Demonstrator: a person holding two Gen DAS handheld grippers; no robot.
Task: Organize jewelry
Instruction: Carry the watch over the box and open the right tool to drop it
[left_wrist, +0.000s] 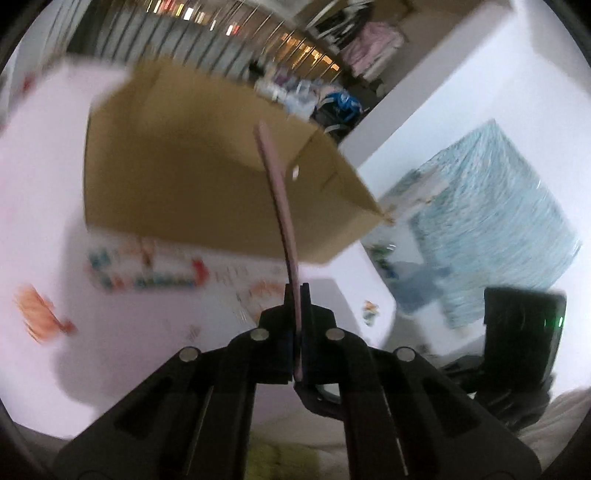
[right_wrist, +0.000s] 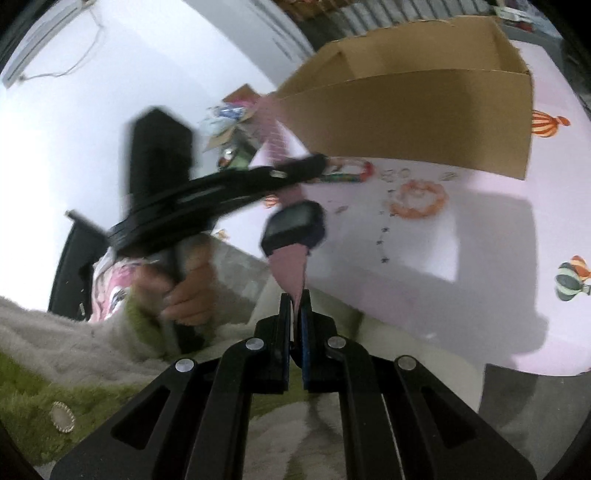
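Note:
A watch with a dark square face (right_wrist: 293, 227) and a pink strap (right_wrist: 290, 269) hangs in the air between both grippers. My right gripper (right_wrist: 295, 299) is shut on the lower end of the strap. My left gripper (right_wrist: 317, 162), seen coming in from the left in the right wrist view, is shut on the upper part of the strap. In the left wrist view the pink strap (left_wrist: 280, 206) shows edge-on, running up from between the shut fingers of the left gripper (left_wrist: 295, 291). An orange bracelet (right_wrist: 419, 199), a colourful beaded one (right_wrist: 347, 173) and small pieces (right_wrist: 384, 240) lie on the table.
An open cardboard box (right_wrist: 406, 103) (left_wrist: 192, 166) stands on the pink table cloth (right_wrist: 480, 277) behind the jewelry. A person's hand (right_wrist: 184, 288) in a fuzzy sleeve holds the left gripper's handle. A black device with a green light (left_wrist: 521, 332) is at the lower right.

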